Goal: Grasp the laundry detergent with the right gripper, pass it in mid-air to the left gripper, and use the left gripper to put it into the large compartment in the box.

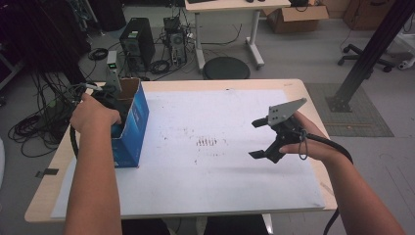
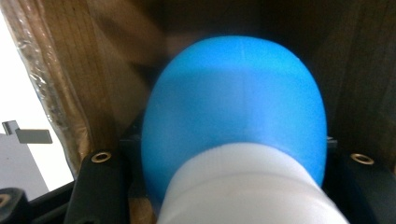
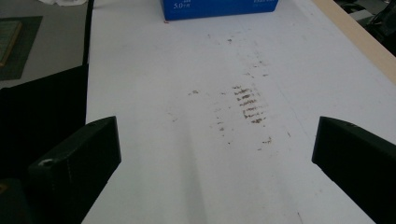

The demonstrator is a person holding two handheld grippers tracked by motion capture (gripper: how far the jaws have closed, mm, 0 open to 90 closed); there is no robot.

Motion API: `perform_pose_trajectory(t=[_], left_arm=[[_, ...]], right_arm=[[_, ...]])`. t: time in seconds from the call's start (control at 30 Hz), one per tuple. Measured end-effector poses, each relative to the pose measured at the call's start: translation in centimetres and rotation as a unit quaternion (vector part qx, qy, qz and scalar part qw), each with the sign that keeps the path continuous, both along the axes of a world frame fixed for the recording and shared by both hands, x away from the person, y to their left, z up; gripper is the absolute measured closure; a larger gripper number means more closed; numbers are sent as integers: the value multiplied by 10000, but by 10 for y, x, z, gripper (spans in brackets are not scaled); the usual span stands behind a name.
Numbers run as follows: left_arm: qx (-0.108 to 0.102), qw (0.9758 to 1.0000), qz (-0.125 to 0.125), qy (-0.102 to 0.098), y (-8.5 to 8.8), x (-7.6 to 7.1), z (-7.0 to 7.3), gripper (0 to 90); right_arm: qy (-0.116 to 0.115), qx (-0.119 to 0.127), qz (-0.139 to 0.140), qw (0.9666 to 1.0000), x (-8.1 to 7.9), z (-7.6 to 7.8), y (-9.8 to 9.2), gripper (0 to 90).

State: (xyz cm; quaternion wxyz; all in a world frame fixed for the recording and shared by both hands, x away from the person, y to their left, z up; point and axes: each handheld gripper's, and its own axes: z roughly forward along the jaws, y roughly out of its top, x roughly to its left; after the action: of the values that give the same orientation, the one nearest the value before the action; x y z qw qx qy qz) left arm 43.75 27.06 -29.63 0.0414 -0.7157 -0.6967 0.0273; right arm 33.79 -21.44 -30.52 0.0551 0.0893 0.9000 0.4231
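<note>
box (image 1: 131, 128): we see blue outside w/ white print, brown cardboard inside
held obj (image 2: 233, 116): bright blue dome, white lower part
table sheet (image 1: 220, 186): white, brown smudge stripes mid
table edge (image 1: 41, 198): light wood
right gripper (image 1: 263, 138): black, grey plate

Blue-and-white rounded object (image 2: 233, 112) — down inside the blue cardboard box (image 1: 133, 125).

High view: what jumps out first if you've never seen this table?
The blue cardboard box at the table's left edge, with the left hand-held gripper reaching into its open top. Inside, its jaws are shut on a big blue-and-white object. The right hand-held gripper hangs open above the stained white table.
</note>
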Motion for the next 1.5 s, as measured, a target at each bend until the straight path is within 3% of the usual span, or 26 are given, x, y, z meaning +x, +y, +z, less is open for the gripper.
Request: perform_pose_trajectory(t=[0.5, 0.77, 0.97, 1.5], left_arm=[[15, 10000, -28, -66, -2, -2, -1, 382], [-34, 10000, -66, 6, -1, -2, -1, 342], [-79, 9999, -32, -83, 0, -4, 4, 317], [-84, 9999, -34, -82, -2, -7, 14, 302]], right_arm=[[-21, 23, -5, 10000, -2, 0, -3, 13], [-47, 45, -28, 10000, -2, 1, -4, 13], [-56, 55, -21, 10000, -2, 1, -4, 13], [-90, 118, -22, 9999, -3, 4, -4, 13]])
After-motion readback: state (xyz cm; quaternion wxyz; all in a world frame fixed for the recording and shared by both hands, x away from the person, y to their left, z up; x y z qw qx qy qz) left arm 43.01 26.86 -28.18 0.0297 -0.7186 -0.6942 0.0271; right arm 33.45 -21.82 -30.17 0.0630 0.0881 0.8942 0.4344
